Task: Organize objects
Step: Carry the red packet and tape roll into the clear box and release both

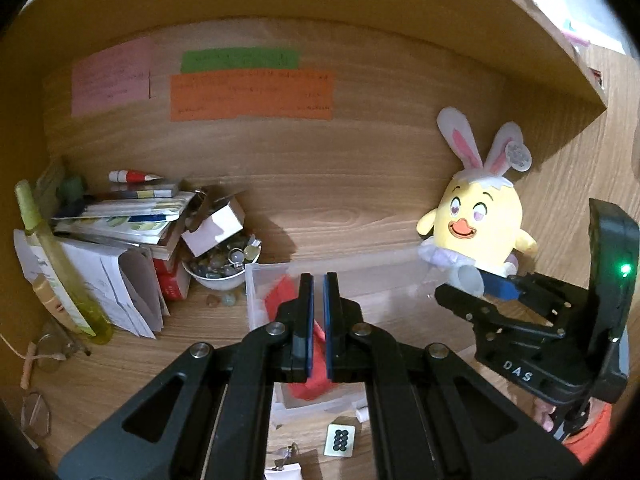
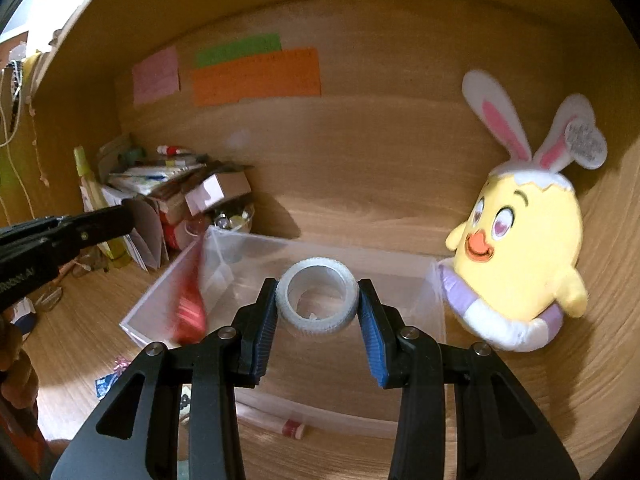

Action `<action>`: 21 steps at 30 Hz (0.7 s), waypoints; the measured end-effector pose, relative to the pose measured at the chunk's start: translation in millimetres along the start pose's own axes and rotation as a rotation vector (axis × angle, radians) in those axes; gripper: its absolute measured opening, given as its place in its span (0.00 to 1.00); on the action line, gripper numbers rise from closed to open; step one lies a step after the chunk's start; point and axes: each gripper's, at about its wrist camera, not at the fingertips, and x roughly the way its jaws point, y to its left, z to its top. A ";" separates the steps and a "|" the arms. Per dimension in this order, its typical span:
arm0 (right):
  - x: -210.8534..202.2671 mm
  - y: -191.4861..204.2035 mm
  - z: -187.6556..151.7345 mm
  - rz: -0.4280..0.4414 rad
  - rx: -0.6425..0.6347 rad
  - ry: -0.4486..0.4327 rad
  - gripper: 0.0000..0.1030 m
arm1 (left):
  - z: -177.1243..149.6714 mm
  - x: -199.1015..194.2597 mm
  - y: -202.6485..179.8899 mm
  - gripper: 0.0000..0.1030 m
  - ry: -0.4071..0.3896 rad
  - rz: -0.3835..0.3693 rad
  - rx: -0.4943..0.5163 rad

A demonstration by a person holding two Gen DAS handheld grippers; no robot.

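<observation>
My right gripper is shut on a white tape roll and holds it over a clear plastic box on the wooden desk. A red object lies at the box's left end. My left gripper is shut and empty, hovering over the same box above the red object. The right gripper also shows in the left wrist view at the box's right end, in front of a yellow chick plush.
The plush leans on the right wall. A pile of books and papers, a small cardboard box and a white bowl of stones crowd the back left. A mahjong tile lies near the front. Sticky notes are on the back wall.
</observation>
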 end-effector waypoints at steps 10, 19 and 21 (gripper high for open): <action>36.3 -7.9 -12.8 -0.003 -0.003 0.125 0.35 | -8.8 21.1 3.8 0.03 0.081 -0.024 -0.008; 54.3 -7.9 -17.4 -0.022 -0.012 0.188 0.35 | -22.8 16.9 13.2 0.40 0.121 -0.024 -0.040; 56.5 -7.7 -17.9 -0.029 -0.014 0.196 0.35 | -24.5 13.0 15.3 0.50 0.120 -0.020 -0.046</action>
